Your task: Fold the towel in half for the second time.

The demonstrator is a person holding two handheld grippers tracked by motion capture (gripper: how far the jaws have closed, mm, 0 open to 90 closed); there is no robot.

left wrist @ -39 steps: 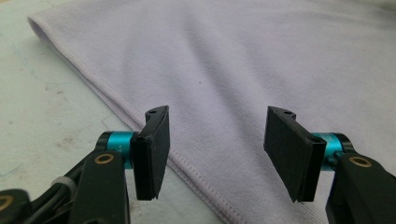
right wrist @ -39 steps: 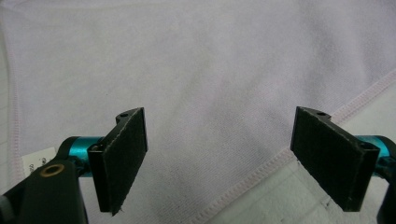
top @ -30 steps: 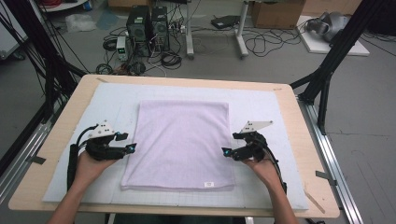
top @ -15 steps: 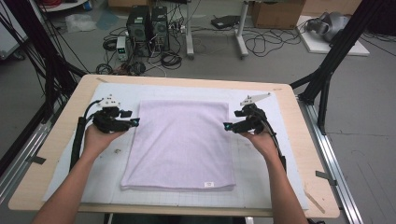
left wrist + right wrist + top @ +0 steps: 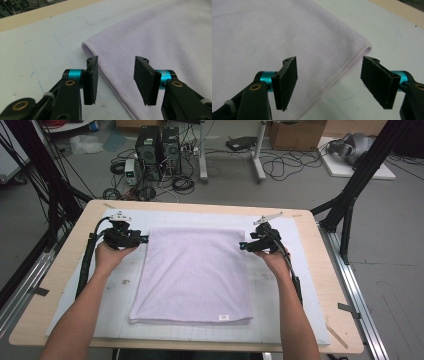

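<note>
Counts on the tabletop

I count one folded towel (image 5: 192, 272), one white mat (image 5: 295, 290) under it, and two grippers: left (image 5: 145, 239), right (image 5: 242, 245).

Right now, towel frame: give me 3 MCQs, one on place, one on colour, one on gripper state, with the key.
1. Where does the left gripper sit?
A. by the towel's far left corner
B. at the towel's near edge
C. off the table

2. What colour is the towel?
A. dark green
B. pale lilac
C. bright orange

3. How do the right gripper's jaws stand?
A. shut on the towel
B. shut on nothing
C. open, astride the towel's hem

Key:
1 A, the high view puts it beside the far left corner.
2 B, the cloth is pale lilac in all views.
3 C, the right gripper view shows a wide gap with the hem running through it.
</note>
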